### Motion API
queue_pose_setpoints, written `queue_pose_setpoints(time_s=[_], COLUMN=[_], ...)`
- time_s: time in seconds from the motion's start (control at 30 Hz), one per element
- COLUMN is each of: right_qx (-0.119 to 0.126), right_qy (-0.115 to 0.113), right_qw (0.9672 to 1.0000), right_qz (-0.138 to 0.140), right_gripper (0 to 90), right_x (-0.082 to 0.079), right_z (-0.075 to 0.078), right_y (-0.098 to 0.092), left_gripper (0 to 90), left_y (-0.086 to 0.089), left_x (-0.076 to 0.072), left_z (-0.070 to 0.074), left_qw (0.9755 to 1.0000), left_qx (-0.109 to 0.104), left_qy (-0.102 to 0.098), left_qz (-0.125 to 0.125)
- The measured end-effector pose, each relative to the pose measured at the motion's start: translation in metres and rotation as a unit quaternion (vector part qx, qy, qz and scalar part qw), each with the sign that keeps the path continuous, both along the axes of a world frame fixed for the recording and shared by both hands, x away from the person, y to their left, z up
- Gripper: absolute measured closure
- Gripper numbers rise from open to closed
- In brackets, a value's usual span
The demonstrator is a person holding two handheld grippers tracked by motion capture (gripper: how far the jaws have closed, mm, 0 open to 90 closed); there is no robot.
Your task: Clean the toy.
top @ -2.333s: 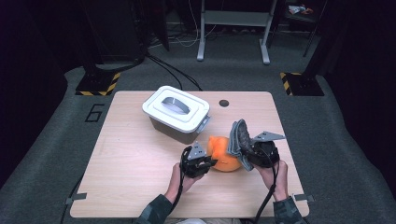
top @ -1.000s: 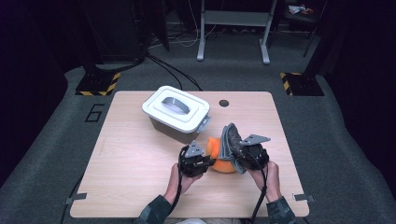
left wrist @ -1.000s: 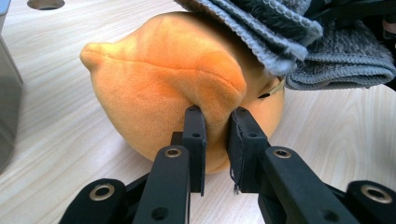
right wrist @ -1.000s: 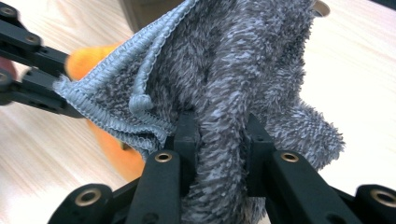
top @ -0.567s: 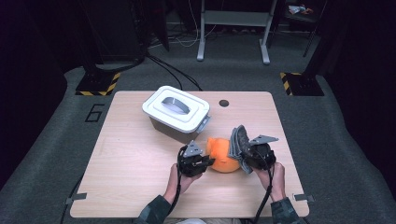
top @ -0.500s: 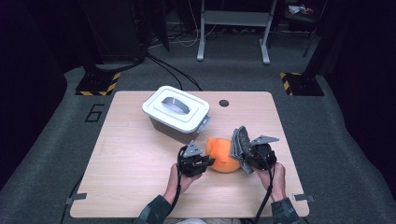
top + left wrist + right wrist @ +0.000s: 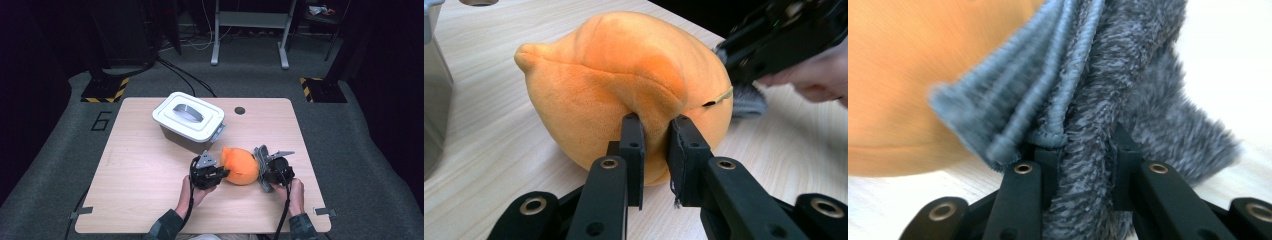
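An orange plush toy, shaped like a peach with a pointed tip, lies on the wooden table near the front. My left gripper is shut on a pinch of the toy's fabric at its left side. My right gripper is shut on a folded grey fluffy cloth, which touches the toy's right side. The cloth stands up beside the toy in the high view.
A grey box with a white latched lid stands behind the toy at the table's middle. A round cable hole lies near the far edge. Bare tabletop stretches to the left. Black stands and cables ring the floor.
My right gripper has sunk with the grey cloth, wiping down the toy's right side toward the table. The left gripper and the toy have kept still.
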State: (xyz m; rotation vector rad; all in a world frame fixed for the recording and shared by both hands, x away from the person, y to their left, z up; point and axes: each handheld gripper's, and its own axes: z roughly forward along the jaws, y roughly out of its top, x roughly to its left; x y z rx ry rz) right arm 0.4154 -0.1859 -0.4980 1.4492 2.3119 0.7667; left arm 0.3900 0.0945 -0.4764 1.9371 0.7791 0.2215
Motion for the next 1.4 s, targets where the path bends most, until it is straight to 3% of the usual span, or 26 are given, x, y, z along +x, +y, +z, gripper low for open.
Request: queue_pose_setpoints(time_s=[0.13, 0.23, 0.37, 0.47, 0.5, 0.67, 0.83, 0.93, 1.03, 1.23, 1.4], right_qx=[-0.004, 0.001, 0.032, 0.039, 0.034, 0.038, 0.033, 0.022, 0.029, 0.012, 0.012], right_qy=[-0.009, -0.03, -0.065, -0.087, -0.098, -0.115, -0.113, -0.1, -0.101, -0.099, -0.093], right_qw=[0.9999, 0.9994, 0.9973, 0.9954, 0.9943, 0.9893, 0.9853, 0.9868, 0.9868, 0.9893, 0.9916], right_qz=[-0.007, -0.015, -0.01, 0.008, 0.027, 0.081, 0.124, 0.125, 0.123, 0.106, 0.089], right_gripper=[72.3, 72.4, 72.5, 72.4, 72.4, 72.2, 72.2, 72.2, 72.3, 72.3, 72.2], right_x=[-0.001, -0.005, -0.014, -0.022, -0.024, -0.034, -0.033, -0.028, -0.027, -0.027, -0.024], right_z=[0.005, 0.022, 0.051, 0.072, 0.078, 0.098, 0.096, 0.086, 0.084, 0.082, 0.078], right_y=[-0.002, -0.008, -0.01, 0.0, 0.004, 0.038, 0.066, 0.074, 0.072, 0.064, 0.051], left_gripper=[77.9, 77.9, 77.9, 77.9, 77.9, 77.8, 77.8, 77.8, 77.9, 78.0, 77.9], left_y=[0.001, 0.001, -0.001, -0.002, -0.003, -0.004, -0.005, -0.005, -0.004, -0.003, -0.003], left_x=[0.0, -0.001, -0.001, -0.001, -0.001, -0.002, -0.002, -0.002, -0.001, -0.001, -0.001], left_z=[0.001, 0.001, 0.002, 0.003, 0.003, 0.004, 0.005, 0.004, 0.004, 0.003, 0.003], left_qw=[1.0, 1.0, 1.0, 1.0, 1.0, 0.9999, 0.9999, 0.9999, 1.0, 1.0, 1.0], left_qx=[0.0, -0.003, -0.002, -0.004, -0.005, -0.002, -0.001, 0.003, -0.001, -0.003, -0.003], left_qy=[-0.002, -0.002, -0.005, -0.006, -0.006, -0.008, -0.011, -0.009, -0.007, -0.003, -0.005], left_qz=[0.001, 0.001, -0.001, -0.002, -0.002, -0.006, -0.009, -0.007, -0.007, -0.009, -0.006])
